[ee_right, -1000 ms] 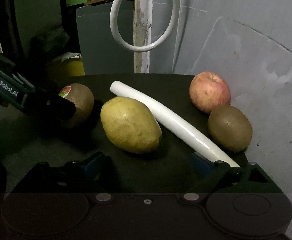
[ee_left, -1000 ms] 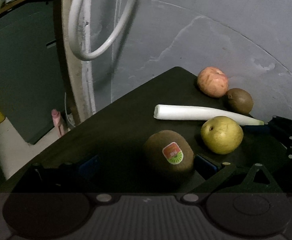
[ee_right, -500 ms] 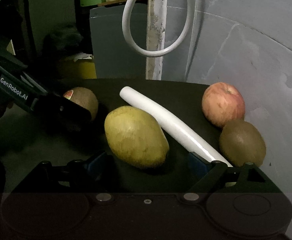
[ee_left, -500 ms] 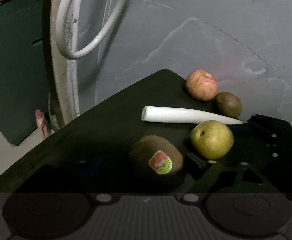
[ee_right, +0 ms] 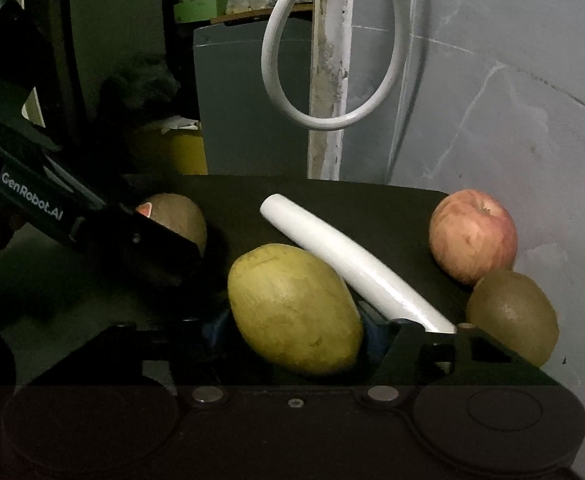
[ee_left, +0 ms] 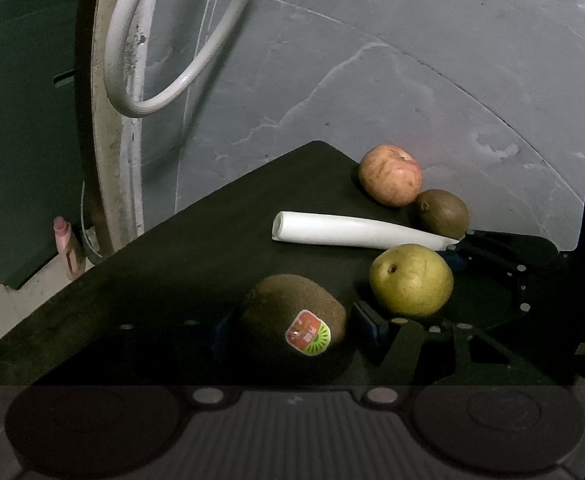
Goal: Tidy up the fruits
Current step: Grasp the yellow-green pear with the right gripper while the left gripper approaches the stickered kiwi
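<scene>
On a dark table (ee_left: 196,240) lie a stickered kiwi (ee_left: 294,326), a yellow pear (ee_left: 410,280), a white stalk (ee_left: 348,235), a red apple (ee_left: 390,180) and a second kiwi (ee_left: 442,214). My left gripper (ee_left: 292,330) is shut on the stickered kiwi, a blue pad on each side. My right gripper (ee_right: 294,330) is shut on the pear (ee_right: 294,308). In the right wrist view the stalk (ee_right: 356,268), apple (ee_right: 472,236) and second kiwi (ee_right: 512,316) lie to the right, and the left gripper (ee_right: 160,240) holds the stickered kiwi (ee_right: 180,216) at the left.
A grey cracked wall (ee_left: 372,60) stands right behind the apple and second kiwi. A white hose loop (ee_left: 152,80) hangs on a post at the table's far left corner. A grey cabinet (ee_right: 248,100) and a yellow bin (ee_right: 180,152) stand beyond the table.
Both grippers moved in and closed: the left one's pads now press the stickered kiwi, the right one's pads now press the pear. The other fruits have not moved.
</scene>
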The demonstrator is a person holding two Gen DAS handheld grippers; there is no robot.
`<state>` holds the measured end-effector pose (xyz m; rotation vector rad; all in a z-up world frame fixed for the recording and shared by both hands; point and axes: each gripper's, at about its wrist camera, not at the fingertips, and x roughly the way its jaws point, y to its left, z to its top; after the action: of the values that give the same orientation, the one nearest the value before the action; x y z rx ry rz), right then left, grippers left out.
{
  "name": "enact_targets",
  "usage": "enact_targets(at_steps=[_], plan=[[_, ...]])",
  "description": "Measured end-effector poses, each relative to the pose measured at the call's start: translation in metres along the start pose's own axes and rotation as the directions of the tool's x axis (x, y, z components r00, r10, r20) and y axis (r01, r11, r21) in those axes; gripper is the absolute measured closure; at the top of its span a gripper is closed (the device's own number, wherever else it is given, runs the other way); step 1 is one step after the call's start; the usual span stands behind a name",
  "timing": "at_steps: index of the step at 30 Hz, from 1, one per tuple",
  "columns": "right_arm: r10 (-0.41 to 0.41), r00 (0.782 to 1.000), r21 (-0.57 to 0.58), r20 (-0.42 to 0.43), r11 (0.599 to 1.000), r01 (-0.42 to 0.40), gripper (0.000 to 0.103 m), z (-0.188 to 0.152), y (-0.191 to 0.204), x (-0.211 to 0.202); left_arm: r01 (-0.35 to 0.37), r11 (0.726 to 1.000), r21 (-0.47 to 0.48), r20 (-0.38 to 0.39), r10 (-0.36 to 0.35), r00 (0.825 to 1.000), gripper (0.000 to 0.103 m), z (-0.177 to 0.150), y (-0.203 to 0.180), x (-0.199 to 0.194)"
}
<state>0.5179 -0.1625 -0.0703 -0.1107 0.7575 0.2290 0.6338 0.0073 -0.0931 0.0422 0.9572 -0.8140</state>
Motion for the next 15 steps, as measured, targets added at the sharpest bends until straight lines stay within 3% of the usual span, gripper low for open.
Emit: enact_targets(at_steps=[8, 15], plan=[[-0.003, 1.000, 0.006, 0.002, 1.000, 0.003, 0.040, -0.0015, 0.0014, -0.0018, 0.001, 1.000, -0.010, 0.013, -0.001, 1.000, 0.039, -0.0028, 0.0013, -0.0011], [-0.031, 0.999, 0.029, -0.010, 0.999, 0.032, 0.041, -0.0057, 0.0064, -0.0079, -0.046, 0.997, -0.056, 0.013, 0.046, 0.999, 0.039, -0.0084, -0.0007, -0.0068]])
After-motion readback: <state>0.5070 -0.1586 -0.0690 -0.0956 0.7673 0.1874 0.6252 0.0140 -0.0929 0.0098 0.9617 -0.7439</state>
